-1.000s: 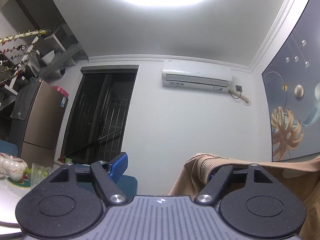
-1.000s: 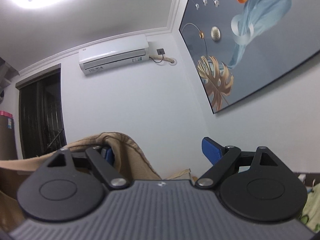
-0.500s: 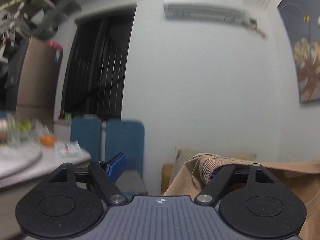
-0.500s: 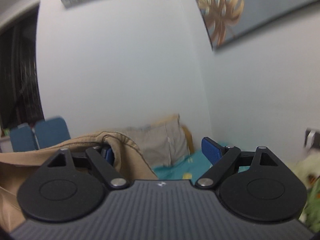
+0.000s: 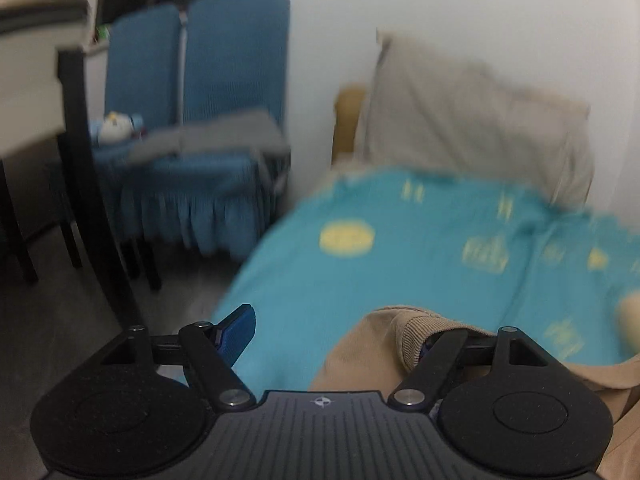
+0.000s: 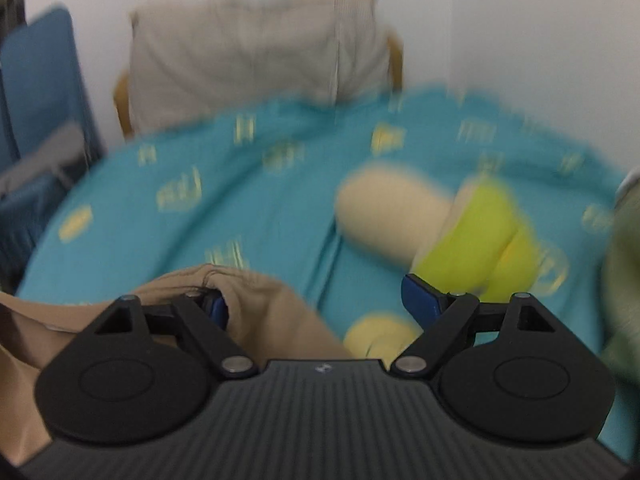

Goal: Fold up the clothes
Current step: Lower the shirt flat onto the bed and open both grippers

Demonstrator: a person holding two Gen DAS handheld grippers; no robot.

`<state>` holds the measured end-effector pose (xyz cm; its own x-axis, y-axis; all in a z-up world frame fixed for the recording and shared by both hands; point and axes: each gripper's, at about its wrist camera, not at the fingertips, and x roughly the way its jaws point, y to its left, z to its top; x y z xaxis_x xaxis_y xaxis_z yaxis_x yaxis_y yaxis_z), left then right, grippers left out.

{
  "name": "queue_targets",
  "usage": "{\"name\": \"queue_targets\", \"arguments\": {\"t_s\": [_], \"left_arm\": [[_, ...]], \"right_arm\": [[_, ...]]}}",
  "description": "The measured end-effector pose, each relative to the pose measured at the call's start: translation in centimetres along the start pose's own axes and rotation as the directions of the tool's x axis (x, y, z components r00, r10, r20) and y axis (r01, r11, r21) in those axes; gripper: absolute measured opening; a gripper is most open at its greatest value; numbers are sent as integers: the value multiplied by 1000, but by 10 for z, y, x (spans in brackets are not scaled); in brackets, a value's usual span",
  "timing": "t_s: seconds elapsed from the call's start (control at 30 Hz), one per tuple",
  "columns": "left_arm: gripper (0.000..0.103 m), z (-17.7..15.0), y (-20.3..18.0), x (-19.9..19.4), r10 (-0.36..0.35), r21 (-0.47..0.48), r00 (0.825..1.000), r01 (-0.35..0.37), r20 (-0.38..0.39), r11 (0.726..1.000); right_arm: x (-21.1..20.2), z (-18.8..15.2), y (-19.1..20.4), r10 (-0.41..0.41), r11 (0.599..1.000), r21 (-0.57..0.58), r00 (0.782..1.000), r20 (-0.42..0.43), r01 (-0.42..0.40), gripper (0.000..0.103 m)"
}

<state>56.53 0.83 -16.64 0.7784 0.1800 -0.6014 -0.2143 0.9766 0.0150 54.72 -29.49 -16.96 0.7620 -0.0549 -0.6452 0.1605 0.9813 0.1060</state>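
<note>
A tan garment [image 5: 368, 352] with a ribbed edge hangs over the right finger of my left gripper [image 5: 332, 336] and hides that finger. The left blue fingertip [image 5: 236, 332] stands bare and far from it, so the jaws are wide apart. In the right wrist view the same tan garment [image 6: 260, 312] drapes over the left finger of my right gripper [image 6: 318, 303]. Its right blue fingertip [image 6: 418, 300] is bare, and these jaws are also wide apart. Both grippers hover above a bed with a teal cover [image 5: 400, 272] [image 6: 240, 220]. The frames are motion-blurred.
A beige pillow [image 5: 472, 120] [image 6: 256, 48] leans on the wall at the bed's head. A cream and lime plush toy [image 6: 440, 220] lies on the cover. Two blue chairs [image 5: 216, 80] and a table [image 5: 28, 80] with dark legs stand left of the bed.
Both views have swung down from the ceiling and wall to the bed. The tan garment stays hooked over one finger of each gripper, and the jaws keep the same spread.
</note>
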Motion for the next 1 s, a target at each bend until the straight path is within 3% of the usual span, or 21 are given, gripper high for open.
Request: {"name": "queue_targets", "arguments": {"t_s": [0.1, 0.17, 0.23, 0.3, 0.33, 0.5, 0.63, 0.73, 0.9, 1.0], "left_arm": [[80, -11, -15, 30, 36, 130, 993, -21, -113, 991], [82, -10, -28, 36, 62, 275, 985, -16, -161, 961], [83, 0, -32, 29, 75, 339, 982, -12, -175, 941], [86, 11, -26, 20, 4, 310, 975, 67, -223, 948], [88, 18, -22, 11, -39, 290, 971, 109, -236, 951], [96, 20, -2, -71, -151, 261, 982, 176, -113, 949], [96, 2, 21, -156, -175, 160, 985, 172, 4, 972], [97, -21, 36, -223, -204, 93, 978, 198, 53, 976], [101, -64, 53, -314, -218, 77, 971, 211, 101, 974], [102, -92, 64, -363, -227, 69, 967, 220, 118, 973]], "right_arm": [[22, -6, 8, 67, 995, -73, 993, -100, -74, 86], [26, -6, 15, 121, 982, -122, 980, -157, -141, 88], [17, 1, 22, 193, 960, -165, 963, -189, -225, 86], [3, 5, 26, 246, 940, -187, 947, -205, -285, 86], [-12, 3, 25, 251, 943, -173, 950, -185, -283, 86], [-87, -6, 17, 269, 956, -102, 959, -86, -277, 86], [-158, -21, 12, 279, 958, -68, 960, -8, -279, 86], [-221, -47, 6, 289, 957, -32, 957, 35, -288, 86], [-322, -90, -4, 267, 964, -42, 957, 111, -264, 86], [-355, -113, -12, 263, 965, -52, 956, 132, -258, 86]]}}
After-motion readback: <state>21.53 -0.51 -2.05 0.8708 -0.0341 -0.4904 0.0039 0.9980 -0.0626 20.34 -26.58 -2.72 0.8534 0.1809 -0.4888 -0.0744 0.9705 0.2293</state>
